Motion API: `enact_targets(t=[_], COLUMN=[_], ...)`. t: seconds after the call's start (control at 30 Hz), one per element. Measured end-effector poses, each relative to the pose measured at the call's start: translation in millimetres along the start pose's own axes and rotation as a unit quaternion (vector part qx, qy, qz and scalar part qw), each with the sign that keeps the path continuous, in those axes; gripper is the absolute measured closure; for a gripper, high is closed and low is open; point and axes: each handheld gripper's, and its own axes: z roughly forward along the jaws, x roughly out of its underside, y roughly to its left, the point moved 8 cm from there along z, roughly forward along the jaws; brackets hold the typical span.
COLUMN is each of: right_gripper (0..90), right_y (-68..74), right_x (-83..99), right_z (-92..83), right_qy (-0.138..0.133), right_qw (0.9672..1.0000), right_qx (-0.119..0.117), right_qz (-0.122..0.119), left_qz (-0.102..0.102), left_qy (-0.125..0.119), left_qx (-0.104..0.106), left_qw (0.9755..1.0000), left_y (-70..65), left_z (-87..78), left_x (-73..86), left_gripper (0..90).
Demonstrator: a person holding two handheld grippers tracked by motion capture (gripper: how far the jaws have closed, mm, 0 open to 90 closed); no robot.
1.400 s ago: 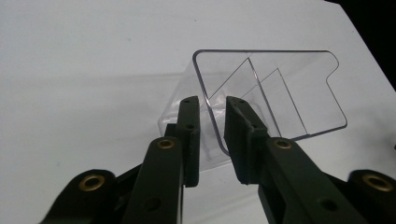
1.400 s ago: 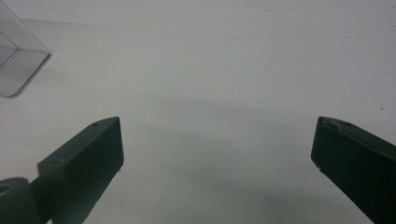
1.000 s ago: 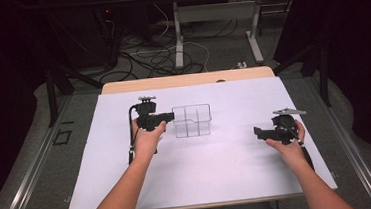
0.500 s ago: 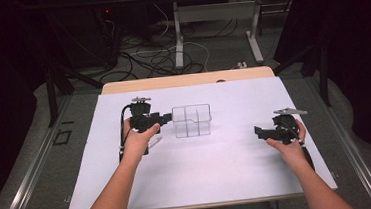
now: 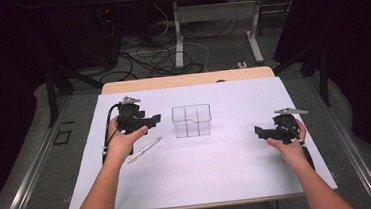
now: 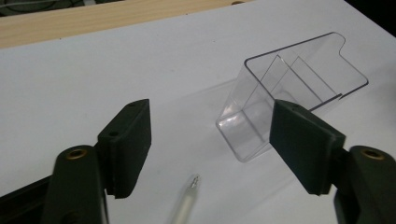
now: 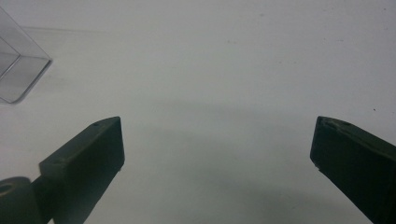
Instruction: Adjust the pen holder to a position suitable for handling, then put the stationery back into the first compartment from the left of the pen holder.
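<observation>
On the white table (image 5: 204,173), a pen (image 5: 144,149) is seen lying just below the left gripper (image 5: 155,119), whose jaws have just been opening and are now spread, nothing gripped. A second earlier the gripper was at the clear box (image 5: 191,120); it is now drawn back to the left, so the pen seems to have been released outside it. All compartments look empty. The right gripper (image 5: 259,131) is held open, well apart.
</observation>
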Motion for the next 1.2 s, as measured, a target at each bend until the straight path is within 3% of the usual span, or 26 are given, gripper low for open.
enact_targets(t=[0.17,0.33,0.43,0.57,0.7,0.83,1.07,1.2], right_gripper=[2.4,2.4,2.4,2.5,2.5,2.5,2.5,2.5], right_y=[1.2,2.6,2.8,1.9,2.1,3.3,4.7,5.0], right_x=[1.5,1.0,1.6,1.8,1.5,0.9,1.0,1.4], right_z=[0.2,-0.2,-0.4,-1.1,-1.8,-1.3,-0.6,-0.7], right_qy=[0.004,0.001,0.002,0.003,0.002,0.002,0.003,0.003], right_qw=[1.0,1.0,1.0,1.0,1.0,1.0,1.0,1.0], right_qx=[-0.003,-0.004,-0.005,-0.003,-0.005,-0.005,-0.008,-0.008], right_qz=[0.001,-0.003,-0.003,0.0,0.001,-0.002,-0.005,-0.006], left_qz=[0.005,0.002,0.016,0.056,0.067,0.085,0.095,0.109], left_qy=[-0.001,0.006,0.015,0.039,0.046,0.063,0.076,0.097], left_qx=[0.016,0.0,-0.013,-0.03,-0.037,-0.046,-0.054,-0.058], left_qw=[0.9999,1.0,0.9997,0.9972,0.996,0.9933,0.9911,0.9876], left_y=[10.9,26.9,34.3,39.7,43.2,44.4,45.4,45.6], left_z=[-1.3,-1.1,-0.7,-1.3,-0.5,-0.1,2.7,5.1], left_x=[10.2,22.2,27.2,34.9,40.5,44.8,50.1,55.4], left_gripper=[20.7,15.9,15.6,16.6,17.3,19.0,25.0,32.6])
